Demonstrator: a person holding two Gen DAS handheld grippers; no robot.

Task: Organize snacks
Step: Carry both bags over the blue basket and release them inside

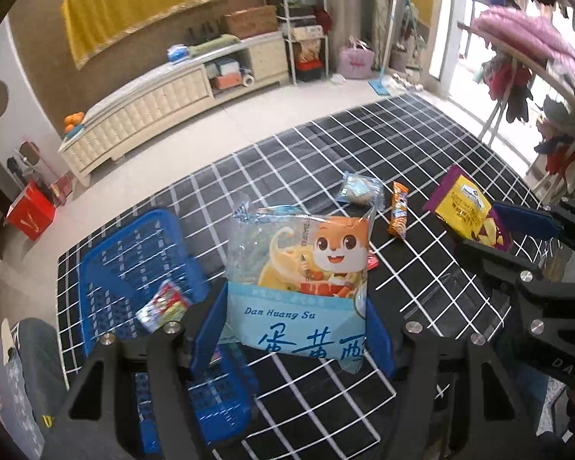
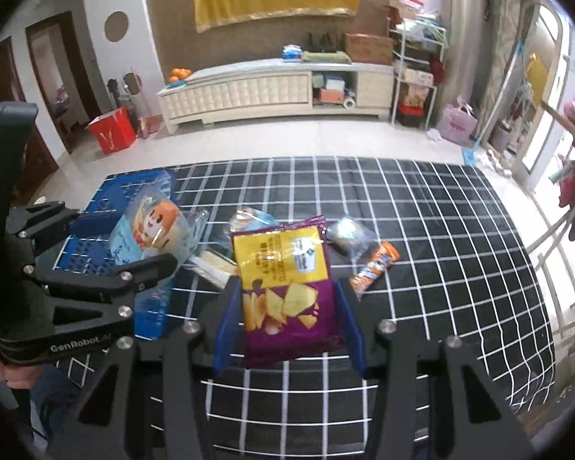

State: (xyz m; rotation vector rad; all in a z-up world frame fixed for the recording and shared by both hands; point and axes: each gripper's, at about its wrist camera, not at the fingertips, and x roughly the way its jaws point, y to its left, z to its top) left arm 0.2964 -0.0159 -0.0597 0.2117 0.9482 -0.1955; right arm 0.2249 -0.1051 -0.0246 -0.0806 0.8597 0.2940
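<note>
Snack bags [image 1: 299, 280] in both tools' grip

Basket [image 1: 134, 253] left on cloth [image 1: 402, 145]; loose packets [image 1: 398, 211] right.

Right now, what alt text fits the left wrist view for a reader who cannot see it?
The left gripper holds a light blue snack bag with a cartoon fox above a black grid-patterned cloth. A blue basket lies to its left; the right gripper holds a yellow and purple chip bag at right.
</note>
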